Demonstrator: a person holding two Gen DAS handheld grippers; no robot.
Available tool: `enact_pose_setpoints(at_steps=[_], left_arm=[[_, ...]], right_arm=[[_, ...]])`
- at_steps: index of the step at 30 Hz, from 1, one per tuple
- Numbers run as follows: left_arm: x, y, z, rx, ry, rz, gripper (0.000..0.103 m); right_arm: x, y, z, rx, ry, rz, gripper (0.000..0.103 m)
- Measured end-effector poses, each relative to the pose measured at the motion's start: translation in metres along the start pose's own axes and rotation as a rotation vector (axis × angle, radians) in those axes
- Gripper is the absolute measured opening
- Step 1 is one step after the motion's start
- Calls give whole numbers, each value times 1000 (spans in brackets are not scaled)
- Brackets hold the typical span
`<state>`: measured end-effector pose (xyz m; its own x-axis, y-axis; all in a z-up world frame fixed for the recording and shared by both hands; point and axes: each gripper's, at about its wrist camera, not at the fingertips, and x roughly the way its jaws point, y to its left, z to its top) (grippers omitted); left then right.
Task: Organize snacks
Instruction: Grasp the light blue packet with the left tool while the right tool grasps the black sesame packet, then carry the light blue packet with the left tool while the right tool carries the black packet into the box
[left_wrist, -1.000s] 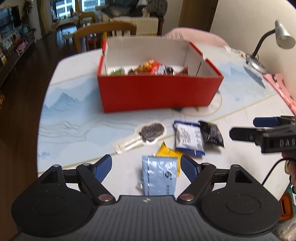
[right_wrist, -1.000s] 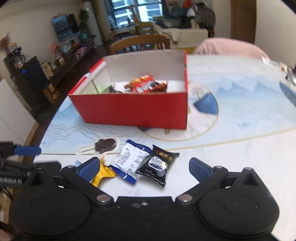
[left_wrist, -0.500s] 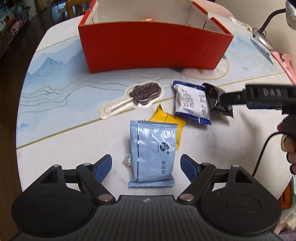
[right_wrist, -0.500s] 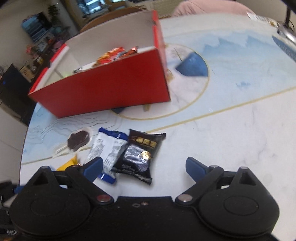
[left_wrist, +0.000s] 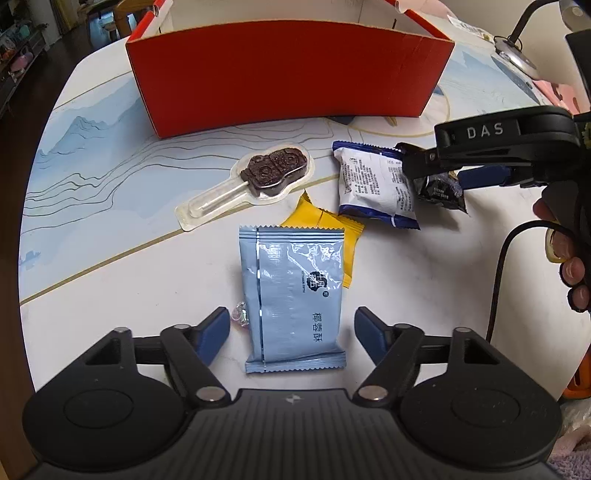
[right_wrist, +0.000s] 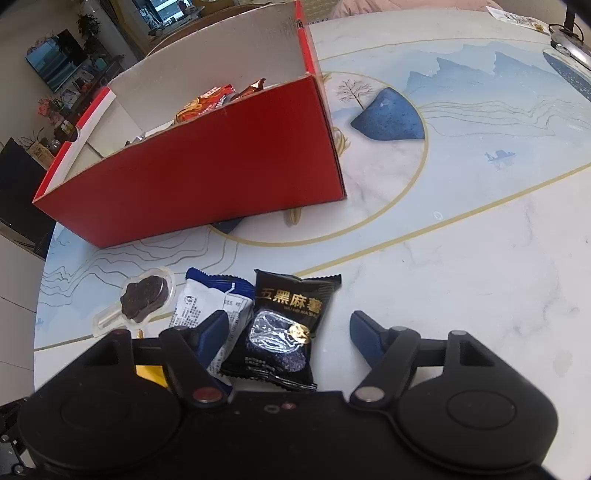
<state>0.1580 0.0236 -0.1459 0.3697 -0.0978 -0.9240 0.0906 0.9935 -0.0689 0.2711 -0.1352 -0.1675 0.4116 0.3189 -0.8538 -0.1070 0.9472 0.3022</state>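
On the marble table (right_wrist: 461, 280) with its painted blue hills, before the red box (left_wrist: 284, 74), we tipped both grippers steeply down. Our left gripper (left_wrist: 291, 328) was closing with the pale blue packet (left_wrist: 295, 295) between its jaws, untouched. Our right gripper (right_wrist: 288, 328) was closing astride the black packet (right_wrist: 284, 328), not pressing it. A second earlier both had stood higher and wider, the box's insides showing.

The worktop (right_wrist: 461, 258) is round and pale, printed with blue mountains and thin gold lines; a wooden chair (left_wrist: 123, 11) stands behind it; a television (right_wrist: 55, 64) sits on a low dark cabinet (right_wrist: 22, 173) by the wall; a desk lamp (left_wrist: 517, 55) stands at the far edge.
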Motion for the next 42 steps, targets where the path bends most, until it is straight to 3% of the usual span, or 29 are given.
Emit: enact_pose_setpoints(at_steps=[7,17,31,42], left_arm=[[4,2,1,5,7,3,52],[2,10,2,-32,2,4,48],[-19,28,-2,-92,-33,-37,48],[-59,42,15,-120,-114,-57,48]], right_arm=[[0,6,-2,-35,-12,-7,51],[-8,5,-7,-63,-40,-15,41],[-39,3,-24,-13,-81,6,39],[-85,20,-22,-42,-160,67,39]])
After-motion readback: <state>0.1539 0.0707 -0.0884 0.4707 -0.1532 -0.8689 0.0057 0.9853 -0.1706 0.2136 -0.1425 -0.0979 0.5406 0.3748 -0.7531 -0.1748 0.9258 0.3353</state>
